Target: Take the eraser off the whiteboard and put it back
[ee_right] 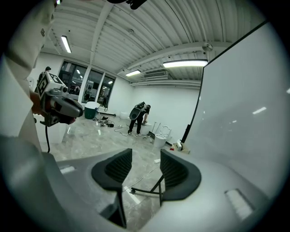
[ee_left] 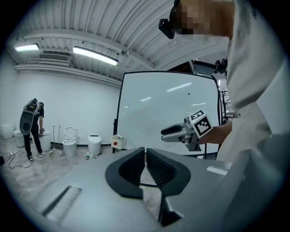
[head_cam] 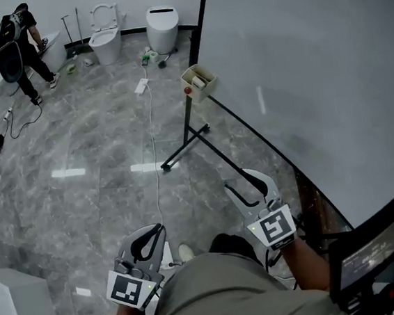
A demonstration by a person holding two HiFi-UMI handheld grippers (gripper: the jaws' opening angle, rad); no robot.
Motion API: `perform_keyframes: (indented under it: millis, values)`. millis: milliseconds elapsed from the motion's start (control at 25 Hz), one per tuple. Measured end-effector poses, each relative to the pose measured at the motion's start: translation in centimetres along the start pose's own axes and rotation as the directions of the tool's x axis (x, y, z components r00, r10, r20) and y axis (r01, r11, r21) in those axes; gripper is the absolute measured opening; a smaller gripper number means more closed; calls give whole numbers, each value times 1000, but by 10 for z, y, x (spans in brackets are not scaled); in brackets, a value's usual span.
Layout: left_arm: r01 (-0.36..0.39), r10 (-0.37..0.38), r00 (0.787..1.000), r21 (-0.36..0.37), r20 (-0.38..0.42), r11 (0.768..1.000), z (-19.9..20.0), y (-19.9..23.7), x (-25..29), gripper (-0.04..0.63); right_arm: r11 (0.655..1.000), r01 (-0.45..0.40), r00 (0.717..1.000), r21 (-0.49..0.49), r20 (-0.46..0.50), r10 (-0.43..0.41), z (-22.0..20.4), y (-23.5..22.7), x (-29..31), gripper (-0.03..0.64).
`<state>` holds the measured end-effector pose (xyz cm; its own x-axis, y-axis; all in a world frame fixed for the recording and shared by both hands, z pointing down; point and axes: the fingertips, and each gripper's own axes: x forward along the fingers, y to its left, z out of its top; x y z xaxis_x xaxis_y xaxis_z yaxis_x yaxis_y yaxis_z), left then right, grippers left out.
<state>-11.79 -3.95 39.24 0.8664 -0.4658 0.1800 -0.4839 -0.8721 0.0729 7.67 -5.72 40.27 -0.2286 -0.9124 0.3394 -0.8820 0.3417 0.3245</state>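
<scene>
Left hand-held gripper point(ee_left: 145, 152): jaws pressed together, only a hairline slit between the ribbed pads, nothing in them; it is held low by the person's waist, pointing out over the floor point(head_cam: 82, 200). Right hand-held gripper point(ee_right: 146, 154): jaws spread, nothing between them, only floor and the dark foot of the stand point(head_cam: 185, 144) showing through the gap; it is held a little further forward, beside the lower edge of the whiteboard point(head_cam: 314, 71) but not touching it. Neither gripper carries the eraser. The eraser itself cannot be picked out: the board's face reads bare apart from pale light streaks and one small dark speck too small to identify. Further along, a small beige box point(head_cam: 198, 83) hangs at the board's left edge on the stand, holding a red item and some pale items; one of these may be the eraser, but that cannot be told at this size. Judgement: nothing of the task is done. The take-off has not begun and the put-back follows it, so both steps remain; the first need is to find the eraser and bring the open right gripper to it. Beyond the board, a white cable point(head_cam: 153, 137) runs across the floor toward two toilets point(head_cam: 106, 37) by the far wall, where a person in dark clothes point(head_cam: 21, 46) is bending over.
</scene>
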Motion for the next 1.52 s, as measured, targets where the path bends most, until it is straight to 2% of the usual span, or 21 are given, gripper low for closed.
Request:
perform_keyframes:
  millis: [400,560,960,1120,1280,1400,1520]
  values:
    - [57,-57,998,39,6,998,8,-90,17,20,999,-32,999,34,45,31,-20,15,-107,189]
    - [63,-63,998,46,9,997,17,-145,30,20,997,-42,999,63,28,40,-52,6,-165,189]
    - [19,-13,997,80,-75,997,6,-260,17,20,989,-60,998,136,14,59,-126,-6,-273,189]
    - [54,-46,994,88,-98,995,2,-288,13,20,987,-35,999,155,-2,35,-139,-3,-306,189]
    - [99,-91,993,112,-76,989,4,-306,-2,20,985,20,1000,171,-11,-18,-139,12,-333,189]
    - [126,-121,991,111,-52,986,8,-308,-13,20,991,39,999,128,-23,-36,-134,22,-341,189]
    - [149,-145,988,104,-44,983,12,-304,-18,20,986,42,999,163,0,-42,-115,29,-336,189]
